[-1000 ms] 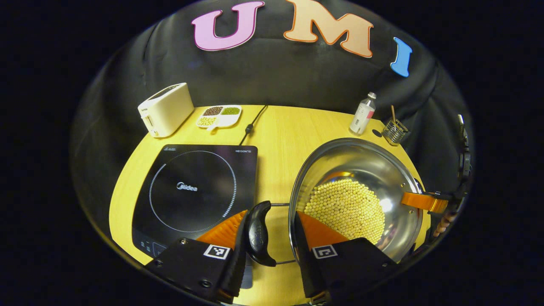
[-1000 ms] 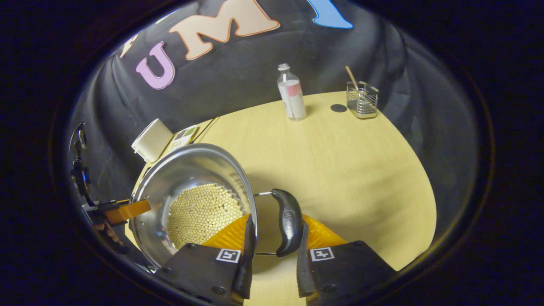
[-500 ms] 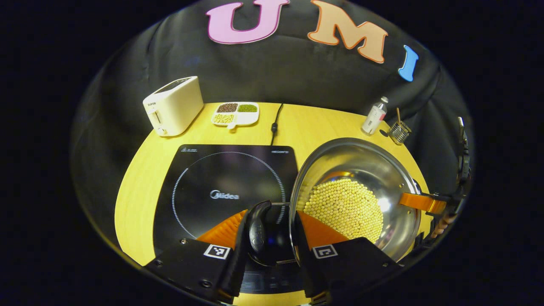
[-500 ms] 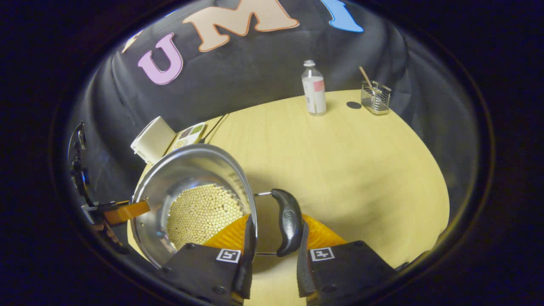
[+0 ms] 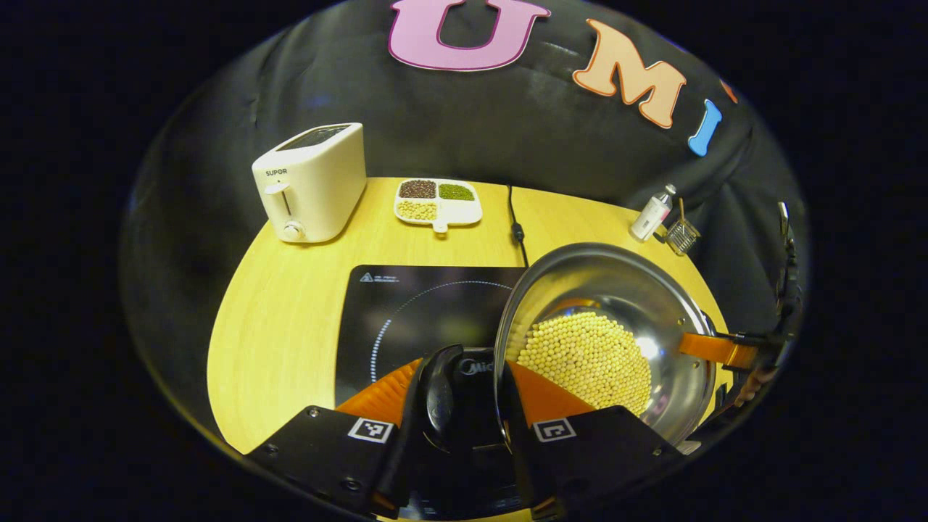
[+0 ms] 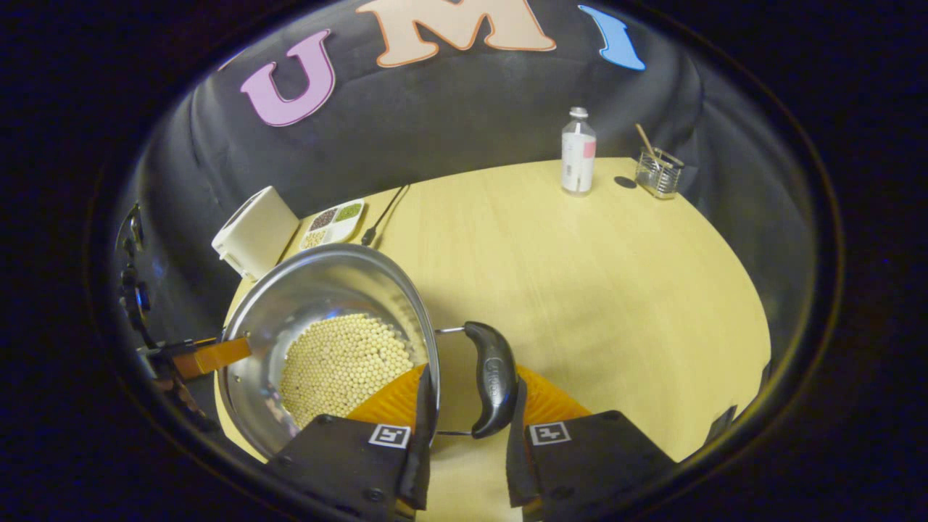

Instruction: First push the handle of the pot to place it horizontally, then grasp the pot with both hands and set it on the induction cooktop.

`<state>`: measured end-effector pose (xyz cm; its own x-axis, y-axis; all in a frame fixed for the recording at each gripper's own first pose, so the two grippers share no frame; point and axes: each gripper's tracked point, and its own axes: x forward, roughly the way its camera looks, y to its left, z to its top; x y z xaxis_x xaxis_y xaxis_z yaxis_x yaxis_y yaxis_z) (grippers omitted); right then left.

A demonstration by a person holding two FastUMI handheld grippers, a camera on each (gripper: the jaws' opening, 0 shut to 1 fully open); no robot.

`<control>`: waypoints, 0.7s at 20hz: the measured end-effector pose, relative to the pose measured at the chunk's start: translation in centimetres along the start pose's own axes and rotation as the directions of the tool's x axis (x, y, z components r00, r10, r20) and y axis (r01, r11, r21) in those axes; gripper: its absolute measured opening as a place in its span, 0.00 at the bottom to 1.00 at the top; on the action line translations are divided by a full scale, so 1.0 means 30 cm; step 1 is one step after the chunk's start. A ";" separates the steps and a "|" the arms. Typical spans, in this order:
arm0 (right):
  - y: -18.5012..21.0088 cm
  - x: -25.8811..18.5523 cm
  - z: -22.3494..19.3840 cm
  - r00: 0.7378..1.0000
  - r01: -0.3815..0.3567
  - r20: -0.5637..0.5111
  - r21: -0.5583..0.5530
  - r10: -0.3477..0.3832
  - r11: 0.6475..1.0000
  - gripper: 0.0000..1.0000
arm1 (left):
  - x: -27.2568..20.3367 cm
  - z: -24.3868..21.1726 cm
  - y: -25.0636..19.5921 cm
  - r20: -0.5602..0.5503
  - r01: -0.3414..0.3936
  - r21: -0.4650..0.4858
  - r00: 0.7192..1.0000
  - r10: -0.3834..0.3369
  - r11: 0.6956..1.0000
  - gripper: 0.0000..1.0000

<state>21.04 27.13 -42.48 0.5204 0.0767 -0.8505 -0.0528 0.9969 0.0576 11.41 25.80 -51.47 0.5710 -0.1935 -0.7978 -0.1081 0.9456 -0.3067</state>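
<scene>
Now I am carrying the pot (image 5: 602,326) with both grippers, and I judge this to be the transfer step: both side handles are already lying flat. My left gripper (image 5: 464,395) is clamped on the left handle (image 5: 440,391), one finger outside the black grip and the other against the pot wall. My right gripper (image 6: 467,395) is clamped the same way on the right handle (image 6: 491,377). The pot is holding a bed of pale beans (image 6: 341,362) and looks lifted off the counter (image 6: 580,275).

Relative to the cooktop (image 5: 420,312), the pot is sitting over its right part, its left rim overlapping the printed ring, so it is not yet centred. The next move, as I judge it, calls for sliding both grippers together toward the cooktop's left, keeping the pot level so the beans do not spill, then lowering it onto the ring.

Behind the cooktop its cord (image 5: 516,225) is trailing off, with the bean dish (image 5: 437,201) just left of the cord and the toaster (image 5: 312,181) further left; all are standing apart from the ring. To the cooktop's right, the counter is running bare out to the bottle (image 6: 578,152) and the wire holder (image 6: 658,174) at the far edge, so I am seeing ample room there.
</scene>
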 end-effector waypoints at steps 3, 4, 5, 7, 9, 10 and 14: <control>0.077 0.008 0.019 1.000 -0.004 -0.007 -0.010 0.004 1.000 0.44 | -0.015 -0.002 0.069 -0.006 -0.007 -0.040 1.000 0.007 0.999 0.56; 0.105 0.013 0.020 1.000 -0.006 -0.008 -0.018 0.006 1.000 0.44 | -0.016 -0.001 0.095 -0.006 -0.011 -0.041 1.000 0.011 0.999 0.55; 0.130 0.018 0.020 1.000 -0.004 -0.008 -0.021 0.004 1.000 0.44 | -0.015 0.008 0.118 -0.003 -0.011 -0.034 1.000 0.011 0.999 0.55; 0.177 0.033 0.012 1.000 -0.002 -0.014 -0.012 0.002 1.000 0.44 | -0.008 0.027 0.166 0.003 -0.008 -0.016 1.000 0.008 1.000 0.55; 0.222 0.044 0.003 1.000 -0.002 -0.024 -0.014 0.002 1.000 0.44 | -0.013 0.042 0.211 0.001 -0.010 0.001 1.000 0.010 1.000 0.55; 0.239 0.042 -0.002 1.000 -0.002 -0.025 -0.014 0.002 1.000 0.44 | -0.010 0.046 0.229 0.002 -0.010 0.008 1.000 0.010 1.000 0.56; 0.296 0.055 -0.007 0.999 -0.007 -0.039 -0.006 0.007 1.000 0.45 | -0.013 0.056 0.284 0.020 -0.006 0.022 1.000 0.006 1.000 0.55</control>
<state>21.26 36.10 -43.47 0.4867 0.0832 -0.8696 -0.0615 0.9962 0.0609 11.64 34.38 -52.89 0.5866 -0.1828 -0.7890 -0.0940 0.9522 -0.2906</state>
